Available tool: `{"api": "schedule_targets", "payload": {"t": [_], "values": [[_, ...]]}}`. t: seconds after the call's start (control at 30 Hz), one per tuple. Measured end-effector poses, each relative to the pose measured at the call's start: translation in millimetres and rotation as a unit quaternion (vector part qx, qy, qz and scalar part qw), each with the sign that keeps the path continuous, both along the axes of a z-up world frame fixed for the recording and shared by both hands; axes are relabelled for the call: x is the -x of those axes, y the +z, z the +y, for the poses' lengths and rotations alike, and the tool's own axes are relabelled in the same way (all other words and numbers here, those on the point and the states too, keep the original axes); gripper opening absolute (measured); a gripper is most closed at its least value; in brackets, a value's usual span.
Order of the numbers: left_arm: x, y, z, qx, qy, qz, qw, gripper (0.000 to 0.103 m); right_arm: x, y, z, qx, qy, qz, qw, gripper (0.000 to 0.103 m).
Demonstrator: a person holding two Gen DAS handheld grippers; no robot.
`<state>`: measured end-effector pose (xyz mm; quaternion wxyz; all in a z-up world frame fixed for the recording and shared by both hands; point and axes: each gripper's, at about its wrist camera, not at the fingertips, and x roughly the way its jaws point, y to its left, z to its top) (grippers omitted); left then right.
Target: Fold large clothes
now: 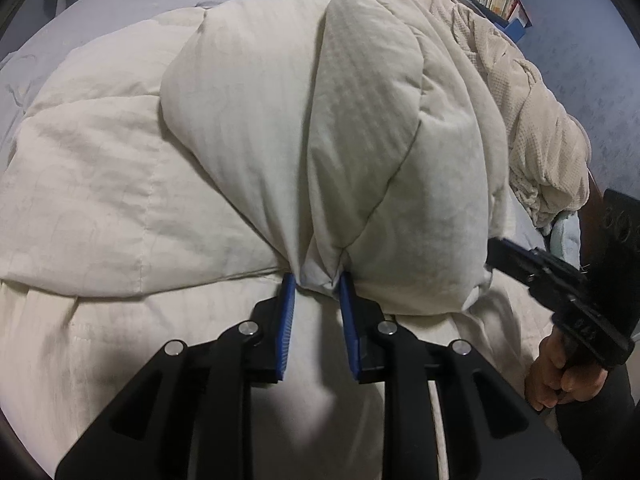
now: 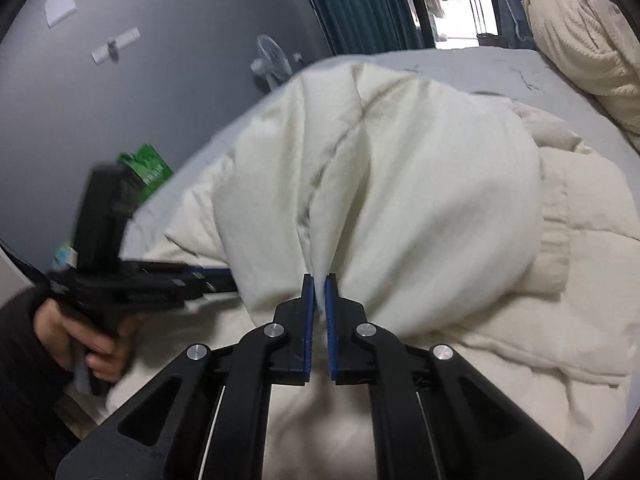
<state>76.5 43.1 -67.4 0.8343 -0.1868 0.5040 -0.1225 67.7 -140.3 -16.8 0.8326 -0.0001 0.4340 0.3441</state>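
The cream quilted comforter (image 1: pixel 280 128) lies spread across the bed (image 2: pixel 460 64), and part of it is pulled up into a tall, bunched hump whose gathered edge hangs from both claws. The left claw (image 1: pixel 318 284) pinches a small knot of that edge between its blue pads (image 1: pixel 288 308), jaws narrowed onto the bunched cloth. The right claw (image 2: pixel 319 286), just beside it, is nearly closed, with only a thin fold of fabric showing between its fingertips; it appears to have a grip on the same edge, though motion blur softens the detail. Each claw also shows at the margin of the other's view, gripped in the person's hand (image 2: pixel 96 336).

By my reading, the step in hand is the lift-and-carry of a fold: one edge is raised off the bed, ready to be laid over the rest. The next move calls for both claws to travel together, keeping the edge taut between them so the bulky filling doesn't sag or slip out, then lowering it onto the far side squarely. A knitted cream blanket (image 1: pixel 532 128) sits heaped at the bed's edge, near the folding area.
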Motion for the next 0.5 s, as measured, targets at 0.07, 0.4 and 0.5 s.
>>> {"api": "schedule_targets", "payload": {"t": [0.07, 0.4, 0.5], "values": [[2.7, 2.1, 2.8, 0.003, 0.001, 0.002, 1.0, 0.02, 1.8, 2.4, -4.4, 0.001, -0.009, 0.011, 1.0, 0.027], [37.8, 34.5, 37.7, 0.01, 0.026, 0.018, 0.9995, 0.055, 21.0, 56.3, -104.7, 0.037, 0.014, 0.033, 0.999, 0.091], [54.8, 42.0, 48.9, -0.01, 0.012, 0.027, 0.9995, 0.058, 25.6, 55.3, -156.0, 0.041, -0.02, 0.058, 0.997, 0.091]]}}
